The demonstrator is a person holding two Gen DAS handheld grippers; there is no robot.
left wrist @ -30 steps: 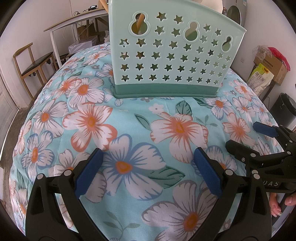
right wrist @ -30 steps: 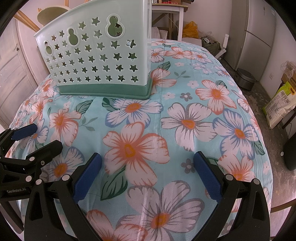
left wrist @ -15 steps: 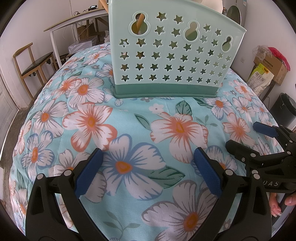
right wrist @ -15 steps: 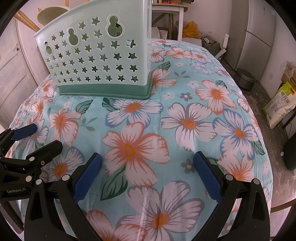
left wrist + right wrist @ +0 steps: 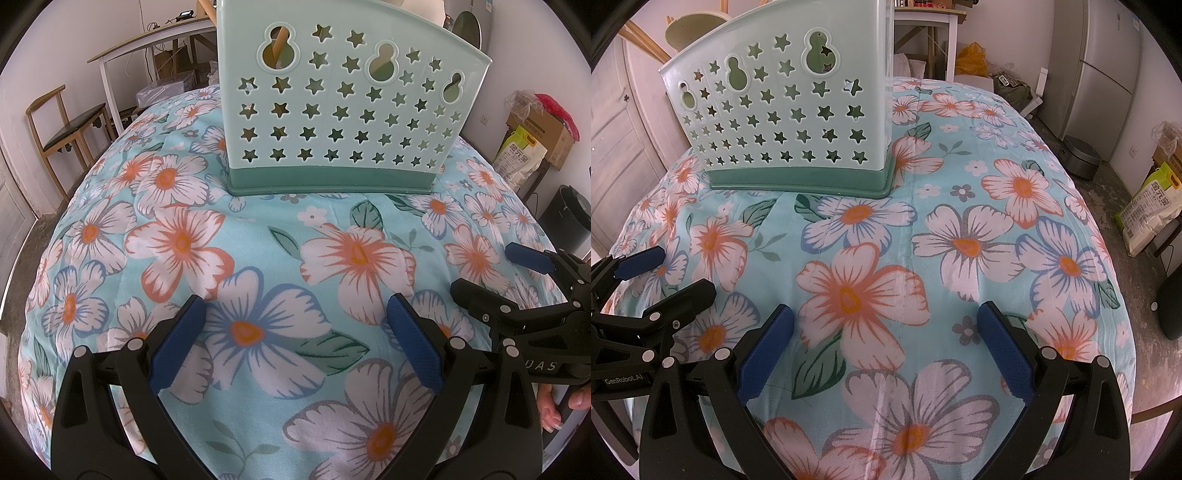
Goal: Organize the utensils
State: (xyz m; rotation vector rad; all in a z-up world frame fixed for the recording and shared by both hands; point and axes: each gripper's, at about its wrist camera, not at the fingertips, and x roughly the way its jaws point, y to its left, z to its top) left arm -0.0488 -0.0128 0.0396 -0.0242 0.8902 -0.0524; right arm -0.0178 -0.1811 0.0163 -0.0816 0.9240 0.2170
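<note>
We see the floral tablecloth point(image 5: 258, 240) covering the whole table, and we take the utensil holder point(image 5: 340, 122) as our landmark: a pale green plastic caddy with star-shaped cut-outs and a darker green base, standing upright on the cloth. Behind its wall, wooden sticks point(image 5: 280, 37) show through one gourd-shaped opening, and a pale spoon bowl point(image 5: 692, 33) rises above its rim. In front of the holder, well apart from it, we hold the left gripper point(image 5: 293, 339) with its blue-padded jaws spread wide and nothing between them. Beside it, equally far from the holder, the right gripper point(image 5: 886, 339) hangs over the cloth, jaws likewise wide and empty.
</note>
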